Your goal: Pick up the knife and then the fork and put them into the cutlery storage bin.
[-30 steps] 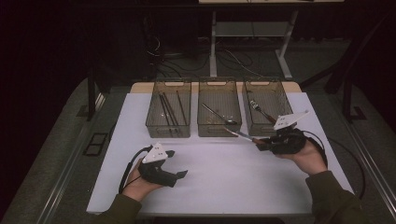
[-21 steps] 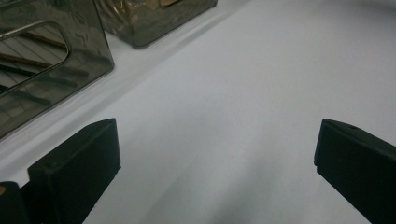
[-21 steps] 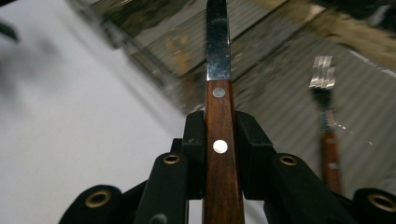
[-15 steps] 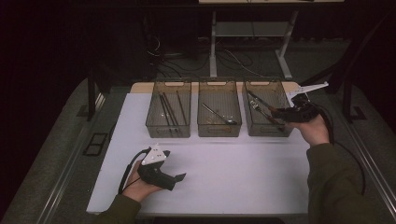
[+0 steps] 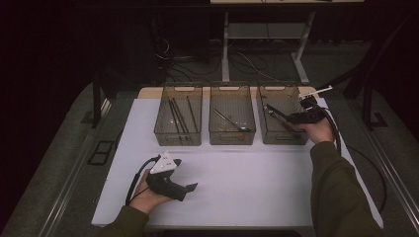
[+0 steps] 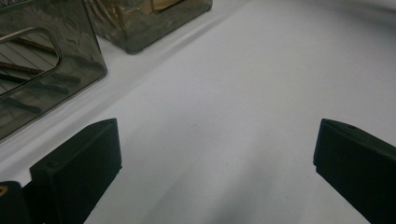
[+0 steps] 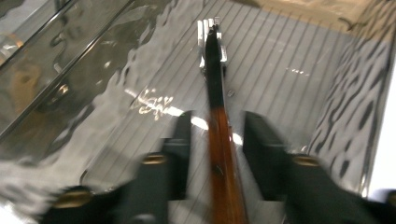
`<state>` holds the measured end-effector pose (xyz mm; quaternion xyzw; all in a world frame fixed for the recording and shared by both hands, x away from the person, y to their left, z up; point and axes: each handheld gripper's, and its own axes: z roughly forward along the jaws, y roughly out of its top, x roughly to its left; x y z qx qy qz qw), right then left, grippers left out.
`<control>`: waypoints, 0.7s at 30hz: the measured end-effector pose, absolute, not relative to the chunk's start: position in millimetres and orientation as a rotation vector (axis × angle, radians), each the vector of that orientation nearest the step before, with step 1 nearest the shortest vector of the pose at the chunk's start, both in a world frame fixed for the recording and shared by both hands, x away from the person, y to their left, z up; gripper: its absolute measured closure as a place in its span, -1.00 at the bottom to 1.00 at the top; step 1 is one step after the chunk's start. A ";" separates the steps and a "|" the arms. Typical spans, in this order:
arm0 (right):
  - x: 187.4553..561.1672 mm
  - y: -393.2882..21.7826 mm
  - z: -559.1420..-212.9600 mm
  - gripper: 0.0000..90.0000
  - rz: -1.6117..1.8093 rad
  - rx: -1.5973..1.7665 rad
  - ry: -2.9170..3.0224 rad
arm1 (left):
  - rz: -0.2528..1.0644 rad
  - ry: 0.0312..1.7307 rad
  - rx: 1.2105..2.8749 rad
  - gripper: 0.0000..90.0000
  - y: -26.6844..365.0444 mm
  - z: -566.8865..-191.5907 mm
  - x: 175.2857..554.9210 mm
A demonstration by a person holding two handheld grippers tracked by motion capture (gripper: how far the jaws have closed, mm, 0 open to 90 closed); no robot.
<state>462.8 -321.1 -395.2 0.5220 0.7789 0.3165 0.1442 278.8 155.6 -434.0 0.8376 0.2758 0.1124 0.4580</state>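
My right gripper (image 5: 285, 117) reaches into the right-hand clear bin (image 5: 279, 139) from its right side. A fork with a brown wooden handle (image 7: 212, 56) lies along the bin's ribbed floor between the jaws. The jaws have just been opening, and a gap shows on each side of the handle, so my right gripper (image 7: 215, 122) is open. In the high view the fork (image 5: 272, 109) points toward the bin's back left. My left gripper (image 5: 188, 189) rests on the white table (image 5: 257, 187) at the front left. It (image 6: 217, 140) is wide open with bare table between its jaws.
Three clear bins stand in a row at the back of the table. The left bin (image 5: 178, 139) holds dark sticks (image 5: 177, 114) and the middle bin (image 5: 232, 139) holds a spoon (image 5: 231, 122). In the left gripper view the left bin (image 6: 46, 84) and the middle bin (image 6: 149, 23) are close ahead.
My right hand carried the fork from the table in front of the bins up and into the right bin, and its jaws have come off the handle. The left hand stayed put.
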 end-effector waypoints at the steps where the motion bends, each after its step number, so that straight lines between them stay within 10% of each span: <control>1: 462.5 -320.5 -395.2 0.20 0.922 1.502 2.243 | 0.277 0.678 2.064 -1.00 155.4 -434.0 278.8; 21: 389.0 -313.1 -372.9 -0.56 1.194 1.293 2.232 | 0.264 0.673 2.080 -1.00 153.6 -435.2 278.0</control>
